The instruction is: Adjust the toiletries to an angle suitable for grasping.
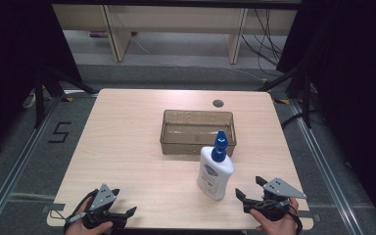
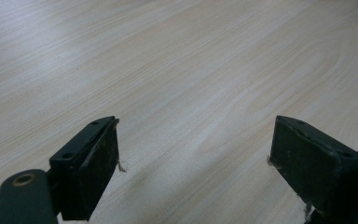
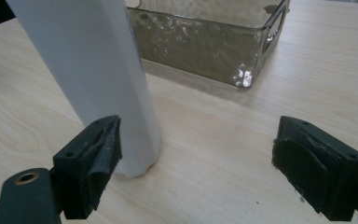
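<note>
A white bottle (image 1: 215, 172) with a blue cap stands upright on the wooden table (image 1: 127, 142), just in front of a clear plastic bin (image 1: 198, 132). My right gripper (image 1: 251, 191) is open near the table's front right edge, a short way right of the bottle. In the right gripper view the bottle (image 3: 93, 79) rises just beyond the left jaw and the bin (image 3: 205, 42) lies behind it; nothing is between the jaws of that gripper (image 3: 196, 154). My left gripper (image 1: 123, 204) is open at the front left, over bare wood (image 2: 191, 74), its jaws (image 2: 193, 149) apart.
The bin looks empty. A small round grommet (image 1: 218, 103) sits near the table's far edge. Black tripod legs (image 1: 44, 88) stand on the floor at both sides, and cables (image 1: 264, 39) run under the desks behind.
</note>
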Tool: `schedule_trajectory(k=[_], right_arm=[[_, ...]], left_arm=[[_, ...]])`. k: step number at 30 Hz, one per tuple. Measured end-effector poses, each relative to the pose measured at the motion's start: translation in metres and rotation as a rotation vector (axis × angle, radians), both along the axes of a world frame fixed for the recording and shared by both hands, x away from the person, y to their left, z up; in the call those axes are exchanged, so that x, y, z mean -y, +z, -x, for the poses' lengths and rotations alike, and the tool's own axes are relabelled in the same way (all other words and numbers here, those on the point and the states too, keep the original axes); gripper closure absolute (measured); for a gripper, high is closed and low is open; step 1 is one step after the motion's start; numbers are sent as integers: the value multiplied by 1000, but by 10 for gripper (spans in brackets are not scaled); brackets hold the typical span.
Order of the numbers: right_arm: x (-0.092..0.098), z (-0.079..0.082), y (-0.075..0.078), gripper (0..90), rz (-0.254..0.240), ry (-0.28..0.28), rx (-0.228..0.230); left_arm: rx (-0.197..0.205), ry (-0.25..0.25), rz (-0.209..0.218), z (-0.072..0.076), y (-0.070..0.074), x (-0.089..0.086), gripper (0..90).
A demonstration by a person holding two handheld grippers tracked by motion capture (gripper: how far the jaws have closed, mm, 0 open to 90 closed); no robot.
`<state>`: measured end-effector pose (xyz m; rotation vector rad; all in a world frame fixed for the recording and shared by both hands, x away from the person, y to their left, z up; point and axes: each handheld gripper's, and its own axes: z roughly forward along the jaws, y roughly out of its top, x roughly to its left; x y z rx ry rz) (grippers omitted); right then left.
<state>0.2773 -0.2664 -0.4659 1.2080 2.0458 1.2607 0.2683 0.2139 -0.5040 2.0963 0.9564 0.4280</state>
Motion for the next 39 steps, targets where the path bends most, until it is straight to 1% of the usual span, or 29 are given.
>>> schedule_trajectory(k=[1, 2, 3, 4, 6, 7, 8, 9, 11, 14, 15, 16, 17, 18, 21, 22, 25, 26, 27, 29, 30, 32, 33, 34, 35, 36, 37, 38, 39], right_arm=[[0, 0, 1, 155, -2, 1, 4], [0, 1, 2, 155, -2, 1, 1], [-1, 1, 2, 156, -19, 2, 13], [-1, 1, 2, 156, -19, 2, 13], [-1, 2, 4, 156, -25, 3, 5], [-2, 3, 5, 157, -31, -3, -9], [-2, 3, 5, 156, -41, -2, 9], [-1, 3, 8, 162, -16, 9, 20], [-1, 3, 9, 164, -14, 10, 31], [-1, 5, 12, 167, -10, 11, 37], [-2, 6, 12, 168, -35, 13, 27], [-3, 9, 15, 169, -36, 6, 11], [-3, 9, 15, 169, -36, 6, 11], [-2, 9, 18, 175, -14, 24, 50], [-3, 11, 20, 176, -13, 31, 58], [-4, 13, 21, 178, -5, 37, 66], [-6, 15, 23, 178, -17, 51, 54], [-7, 16, 23, 178, -21, 51, 67], [-9, 17, 25, 178, -10, 69, 67], [-11, 18, 27, 178, -10, 78, 71], [-12, 19, 28, 178, -11, 78, 67], [-14, 19, 29, 178, -18, 86, 85], [-14, 19, 29, 178, -18, 86, 85], [-15, 19, 30, 178, -33, 92, 82], [-16, 20, 32, 178, -36, 88, 78], [-15, 21, 33, 178, -36, 97, 72], [-16, 20, 34, 178, -37, 99, 89], [-16, 20, 35, 178, -40, 103, 99], [-17, 21, 38, 180, -51, 109, 96]], left_arm=[[1, 5, 11, 0, 0, 1, 149], [0, 6, 12, 0, -1, 1, 149], [0, 6, 11, 0, -1, 1, 149], [1, 6, 11, 0, -1, 1, 149], [0, 7, 12, 0, -1, 1, 149], [0, 7, 11, 0, -1, 1, 149], [1, 6, -7, 0, 0, 0, 149], [1, 4, -11, 0, 0, -1, 149], [1, 5, -9, 0, 0, 0, 149], [1, 3, -10, 0, 0, -1, 149], [1, 4, -9, -1, 0, -1, 149], [1, 5, -8, -1, 0, -1, 149], [2, 4, -10, -1, 0, -1, 149], [-2, -3, -6, 0, 0, -1, 149], [-1, 0, -1, 0, 0, -1, 149], [-1, 0, -1, 0, 0, -1, 149], [4, 11, 16, 0, -1, 1, 149], [11, 16, -11, -1, -1, 0, 149], [12, 16, -11, -1, -1, 0, 149], [0, 8, -11, -1, -1, -1, 149], [-3, 7, 13, 0, -1, 1, 149], [-3, 7, 11, 0, -1, 1, 149], [-4, 6, 10, -1, -1, 1, 149], [-7, 0, -2, -1, -1, 0, 149], [-7, 0, -2, -1, -1, 0, 149], [-5, 2, -1, -1, -1, 0, 149], [-5, 1, 0, -1, -1, 0, 149], [-5, 8, 14, -1, -2, 1, 149], [-5, 3, -3, -1, -1, 0, 149]])
